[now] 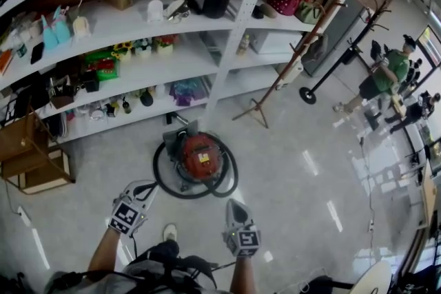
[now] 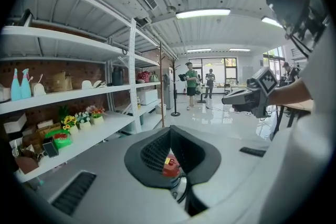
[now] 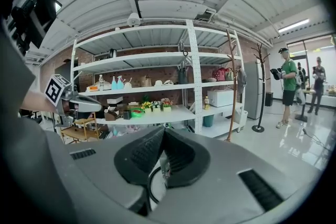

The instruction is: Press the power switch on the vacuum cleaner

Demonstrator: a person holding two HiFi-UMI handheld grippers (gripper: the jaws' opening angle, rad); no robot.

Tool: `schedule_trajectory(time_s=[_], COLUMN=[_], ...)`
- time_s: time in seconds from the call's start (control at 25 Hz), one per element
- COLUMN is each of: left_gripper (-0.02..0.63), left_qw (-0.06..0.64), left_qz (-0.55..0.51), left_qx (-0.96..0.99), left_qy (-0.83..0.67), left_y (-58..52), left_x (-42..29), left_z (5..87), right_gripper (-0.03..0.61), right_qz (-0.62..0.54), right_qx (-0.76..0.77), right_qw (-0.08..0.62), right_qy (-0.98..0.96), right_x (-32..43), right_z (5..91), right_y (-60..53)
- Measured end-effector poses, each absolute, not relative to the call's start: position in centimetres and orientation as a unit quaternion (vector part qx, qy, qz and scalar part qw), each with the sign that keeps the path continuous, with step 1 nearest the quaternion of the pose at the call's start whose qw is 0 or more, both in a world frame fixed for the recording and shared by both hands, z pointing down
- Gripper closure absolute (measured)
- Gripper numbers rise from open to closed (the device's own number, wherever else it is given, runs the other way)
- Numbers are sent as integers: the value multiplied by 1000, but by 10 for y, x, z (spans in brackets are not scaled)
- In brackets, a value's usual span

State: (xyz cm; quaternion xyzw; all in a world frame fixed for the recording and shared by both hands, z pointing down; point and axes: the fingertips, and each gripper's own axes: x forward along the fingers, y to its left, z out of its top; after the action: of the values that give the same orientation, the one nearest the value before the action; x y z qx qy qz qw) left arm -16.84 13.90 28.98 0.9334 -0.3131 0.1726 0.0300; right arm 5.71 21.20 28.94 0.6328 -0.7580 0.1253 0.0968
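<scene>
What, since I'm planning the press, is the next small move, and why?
Probably ease the left gripper down toward the vacuum cleaner: its jaws are together and empty, it hangs short of the red body, and that body shows in line beyond its tips.

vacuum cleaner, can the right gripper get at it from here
Probably yes: the red vacuum cleaner sits on open floor just ahead of the right gripper, with only its own black hose looped around it. The switch itself can't be made out.
</scene>
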Motion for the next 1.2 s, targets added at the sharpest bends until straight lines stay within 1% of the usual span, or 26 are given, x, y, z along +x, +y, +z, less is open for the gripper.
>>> schedule_trajectory(time_s=[0.28, 0.44, 0.8, 0.92, 1.2], left_gripper=[609, 609, 609, 609, 609], left_qw=[39, 32, 46, 54, 38], left_qz=[180, 179, 193, 196, 234], left_qx=[931, 930, 922, 919, 919], left_qy=[-314, -321, -333, -337, -315], left_y=[101, 76, 36, 23, 7], left_x=[-169, -168, -152, -139, -110], left_z=[305, 314, 343, 358, 402], right_gripper=[568, 567, 568, 567, 568], right_qz=[125, 126, 136, 146, 146], right_qx=[621, 615, 576, 569, 551], right_qw=[120, 129, 164, 163, 159], right_qy=[-764, -768, -789, -793, -806], right_x=[59, 61, 62, 70, 89], right_z=[305, 313, 363, 379, 422], right_y=[172, 150, 109, 92, 57])
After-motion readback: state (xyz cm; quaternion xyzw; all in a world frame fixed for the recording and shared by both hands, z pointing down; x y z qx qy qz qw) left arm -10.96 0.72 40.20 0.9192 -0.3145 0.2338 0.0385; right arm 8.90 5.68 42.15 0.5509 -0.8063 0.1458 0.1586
